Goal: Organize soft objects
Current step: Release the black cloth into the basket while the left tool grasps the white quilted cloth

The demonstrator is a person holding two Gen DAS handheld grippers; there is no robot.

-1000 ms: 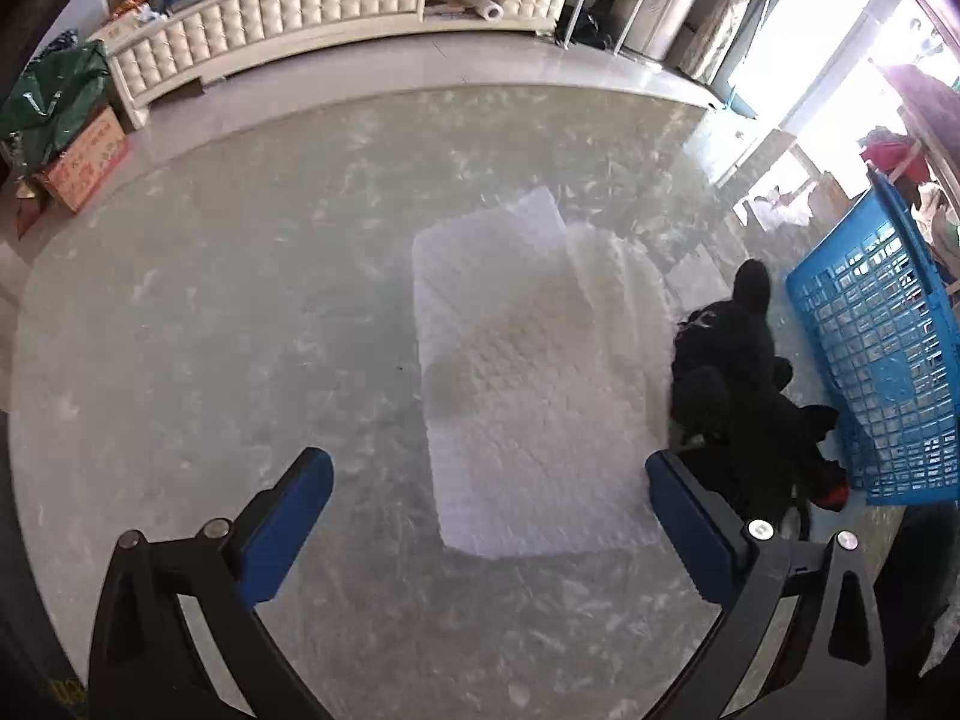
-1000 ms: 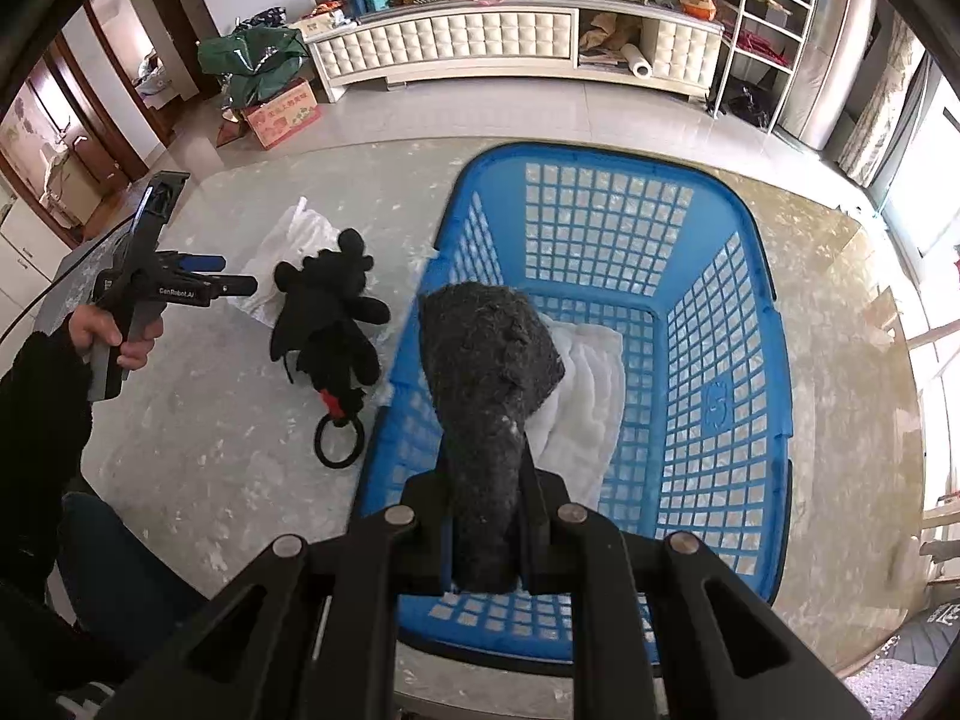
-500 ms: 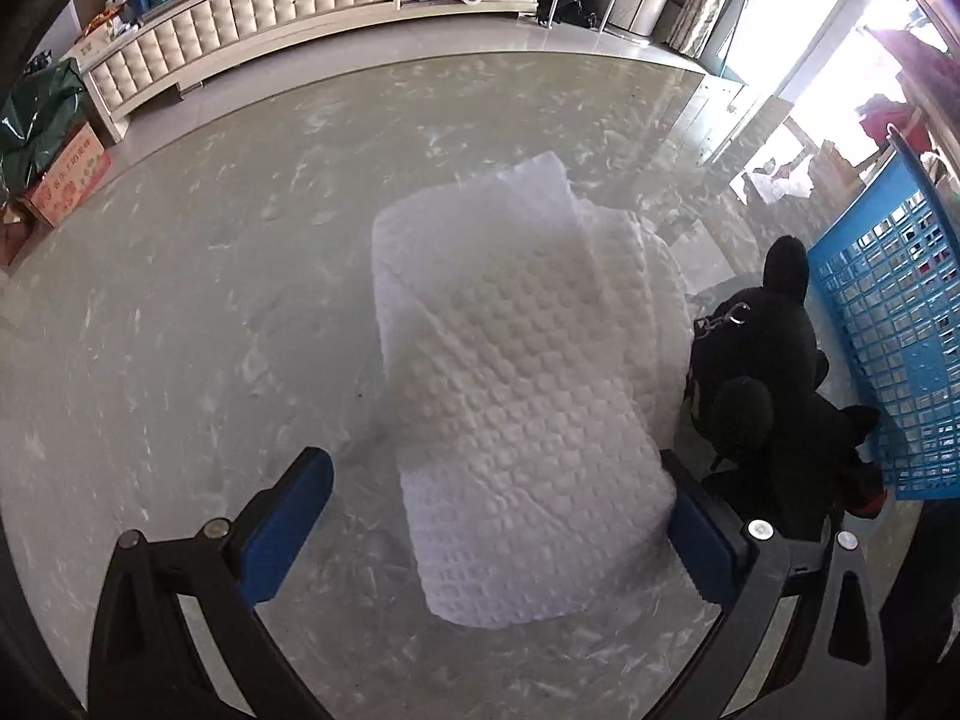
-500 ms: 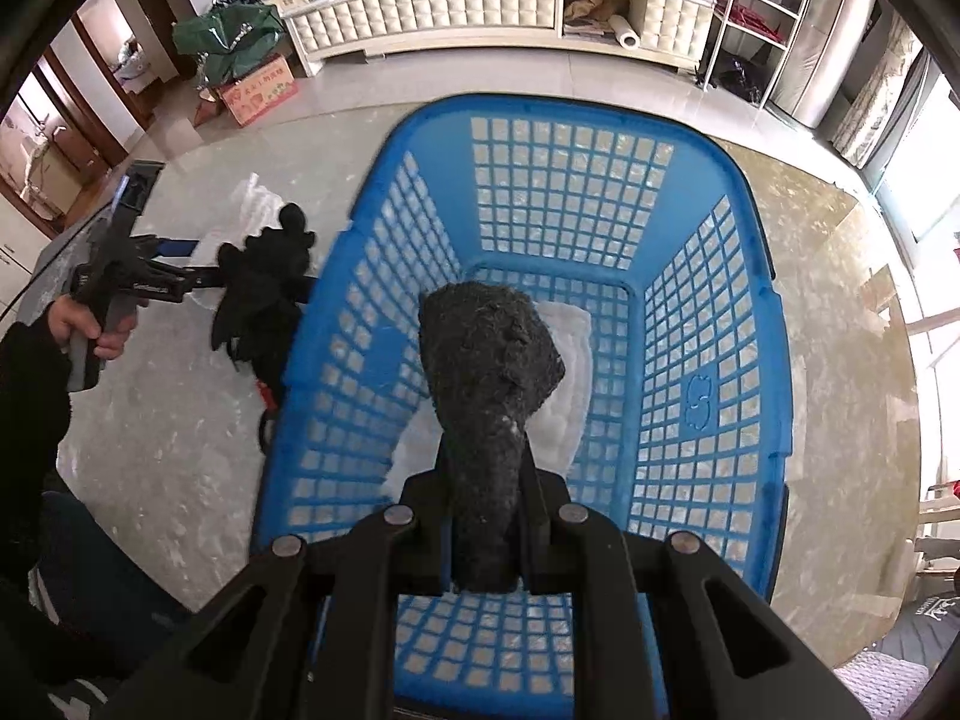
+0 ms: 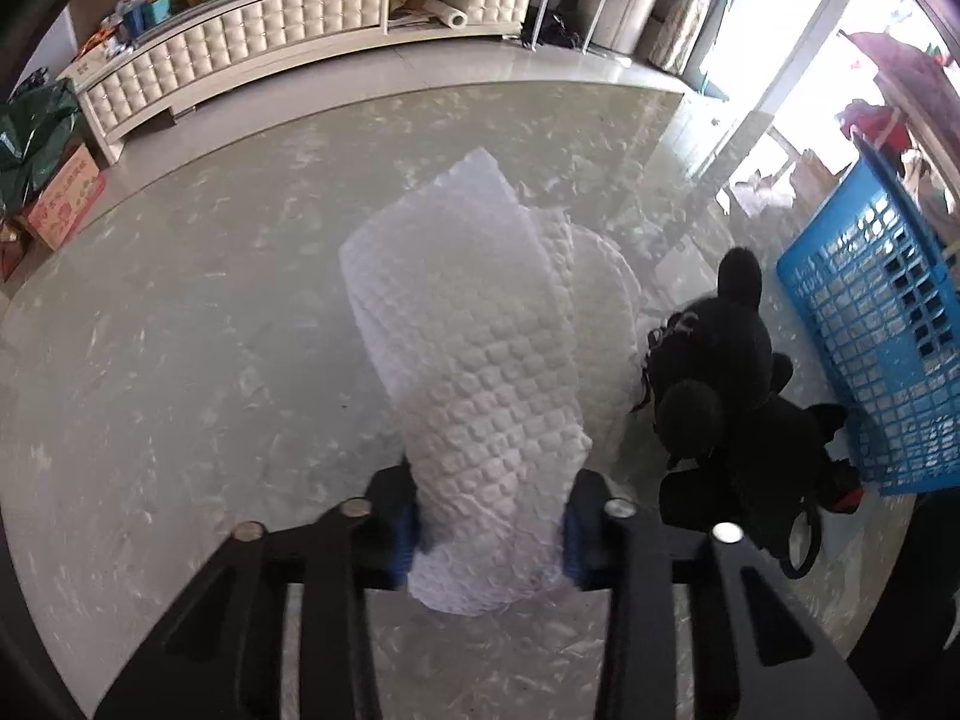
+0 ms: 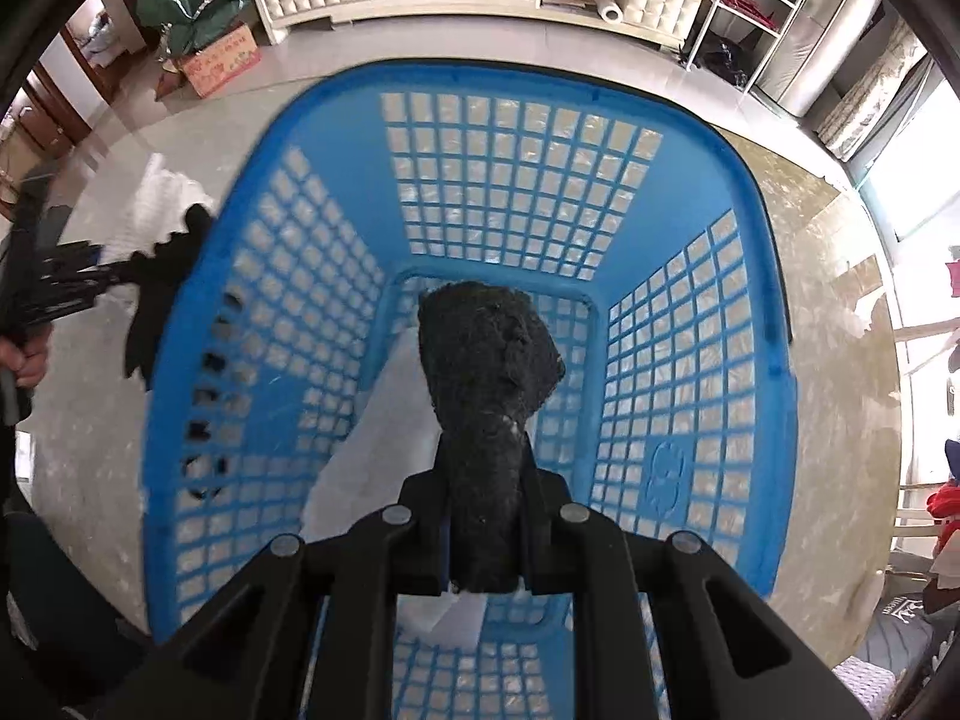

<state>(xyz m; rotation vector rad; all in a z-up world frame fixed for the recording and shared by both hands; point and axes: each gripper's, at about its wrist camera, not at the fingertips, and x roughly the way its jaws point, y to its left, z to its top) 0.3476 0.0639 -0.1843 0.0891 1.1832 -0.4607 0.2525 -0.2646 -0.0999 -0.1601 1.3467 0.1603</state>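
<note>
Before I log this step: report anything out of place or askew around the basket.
Nothing damaged or spilled. The black plush toy lies slumped on the marble floor against the blue basket instead of inside it, its ring trailing. The white quilted cloth is also outside.

The left gripper [image 5: 489,525], at the bottom centre of its own view, has just been closing; its blue pads [image 5: 403,531] now pinch a white quilted cloth [image 5: 474,360] between them. The right gripper [image 6: 483,531], low in its frame, is clamped on a dark fuzzy cloth [image 6: 486,372]. A hand [image 6: 27,354] grips a handle at the left edge.
</note>
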